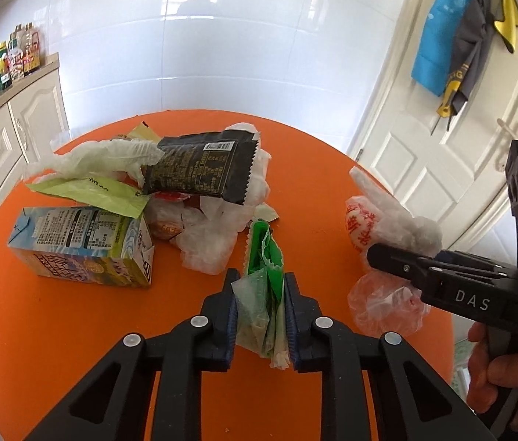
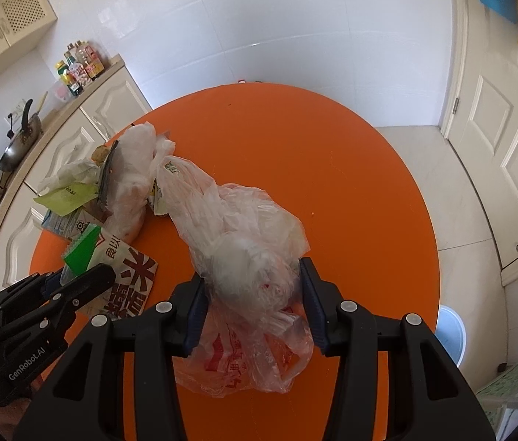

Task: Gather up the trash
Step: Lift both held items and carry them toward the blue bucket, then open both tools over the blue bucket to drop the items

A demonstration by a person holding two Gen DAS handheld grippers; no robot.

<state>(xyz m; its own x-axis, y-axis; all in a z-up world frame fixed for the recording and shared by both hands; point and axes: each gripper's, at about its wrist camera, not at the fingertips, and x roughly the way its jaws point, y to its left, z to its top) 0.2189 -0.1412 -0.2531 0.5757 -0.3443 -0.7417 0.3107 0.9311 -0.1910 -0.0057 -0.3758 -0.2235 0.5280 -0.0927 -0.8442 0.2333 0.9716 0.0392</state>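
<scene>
In the left wrist view my left gripper (image 1: 261, 283) is shut on a crumpled green wrapper (image 1: 262, 253), its blue pads pressing both sides just above the orange round table (image 1: 75, 330). My right gripper (image 2: 251, 275) is shut on a bunched clear plastic bag (image 2: 251, 228) with red print, which trails onto the table. From the left wrist view the right gripper (image 1: 380, 261) sits at the right with that plastic bag (image 1: 365, 228) in its jaws and a hand on its handle. The left gripper (image 2: 86, 275) shows at the lower left of the right wrist view.
Loose trash lies on the table's left half: a milk carton (image 1: 82, 246), a black snack packet (image 1: 200, 169), a yellow-green wrapper (image 1: 93, 194) and white plastic bags (image 1: 207, 246). A counter with bottles (image 1: 20, 55) stands left, a white door (image 1: 442, 154) right, a pale-blue bin (image 2: 450, 334) on the floor.
</scene>
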